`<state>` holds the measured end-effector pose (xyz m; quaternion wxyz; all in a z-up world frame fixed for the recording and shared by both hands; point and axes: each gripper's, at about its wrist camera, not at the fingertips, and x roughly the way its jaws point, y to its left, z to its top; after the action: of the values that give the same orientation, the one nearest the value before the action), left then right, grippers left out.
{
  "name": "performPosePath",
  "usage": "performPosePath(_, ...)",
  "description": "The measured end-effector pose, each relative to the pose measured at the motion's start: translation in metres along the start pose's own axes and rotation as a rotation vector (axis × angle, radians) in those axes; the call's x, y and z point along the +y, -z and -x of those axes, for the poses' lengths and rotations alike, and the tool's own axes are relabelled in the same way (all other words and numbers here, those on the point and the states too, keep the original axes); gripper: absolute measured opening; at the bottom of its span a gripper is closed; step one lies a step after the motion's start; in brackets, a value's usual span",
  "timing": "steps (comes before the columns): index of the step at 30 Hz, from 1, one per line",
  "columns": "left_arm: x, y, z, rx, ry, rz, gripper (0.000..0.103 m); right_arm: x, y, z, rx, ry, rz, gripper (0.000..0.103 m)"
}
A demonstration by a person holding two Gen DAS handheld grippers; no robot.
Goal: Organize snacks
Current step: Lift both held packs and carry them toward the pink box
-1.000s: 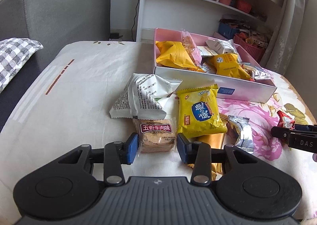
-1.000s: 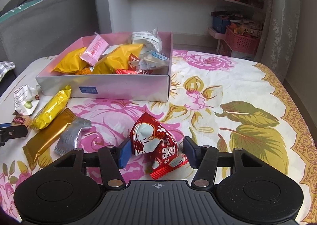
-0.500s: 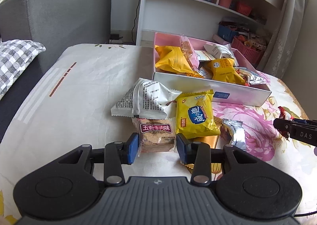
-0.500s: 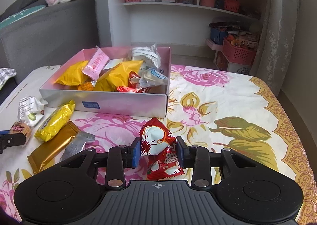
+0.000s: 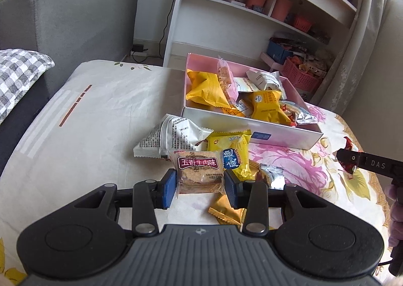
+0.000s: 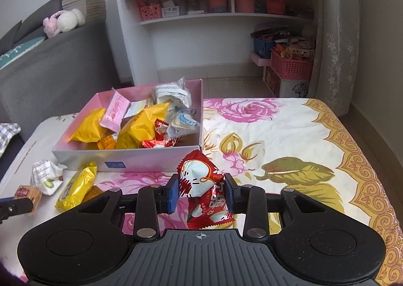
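My left gripper (image 5: 199, 187) is shut on a clear cracker packet with a maroon label (image 5: 200, 172) and holds it above the table. My right gripper (image 6: 201, 192) is shut on a red snack packet (image 6: 201, 185), lifted off the flowered cloth just in front of the pink box (image 6: 126, 157). The pink box (image 5: 277, 132) holds several yellow, white and red packets. A white printed packet (image 5: 171, 139), a yellow packet (image 5: 234, 157), a gold bar (image 5: 224, 210) and a silver sachet (image 5: 274, 176) lie on the table before the box.
A grey sofa (image 5: 63, 21) with a checked cushion (image 5: 17, 76) stands left. A white shelf unit (image 6: 214, 21) and pink baskets (image 6: 292, 64) are behind the table. The right half of the flowered cloth (image 6: 289, 134) carries nothing.
Both grippers have closed on their packets and risen; the cracker packet and the red packet have come up off the table and nearer the box.
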<state>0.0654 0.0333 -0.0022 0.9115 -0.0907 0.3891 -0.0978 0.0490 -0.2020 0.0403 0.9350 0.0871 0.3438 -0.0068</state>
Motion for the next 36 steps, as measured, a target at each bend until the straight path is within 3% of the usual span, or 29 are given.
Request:
performPosePath(9, -0.014, -0.012, 0.0, -0.022, 0.075, 0.025, 0.037, -0.013, -0.02, -0.001, -0.002, -0.068, -0.176, 0.035)
performPosePath(18, -0.021, -0.038, -0.014, -0.049, 0.112, 0.055, 0.037, 0.014, -0.035, -0.009, -0.001, -0.15, -0.256, 0.035)
performPosePath(22, -0.019, -0.053, -0.032, -0.031, 0.097, 0.078, 0.037, 0.027, -0.039, -0.018, 0.011, -0.177, -0.269, 0.035)
performPosePath(28, -0.014, -0.08, -0.065, 0.067, 0.112, 0.074, 0.037, 0.035, -0.052, -0.044, 0.037, -0.227, -0.327, 0.035)
performPosePath(36, 0.002, -0.084, -0.101, 0.122, 0.083, 0.072, 0.037, 0.045, -0.066, -0.077, 0.054, -0.277, -0.4, 0.036)
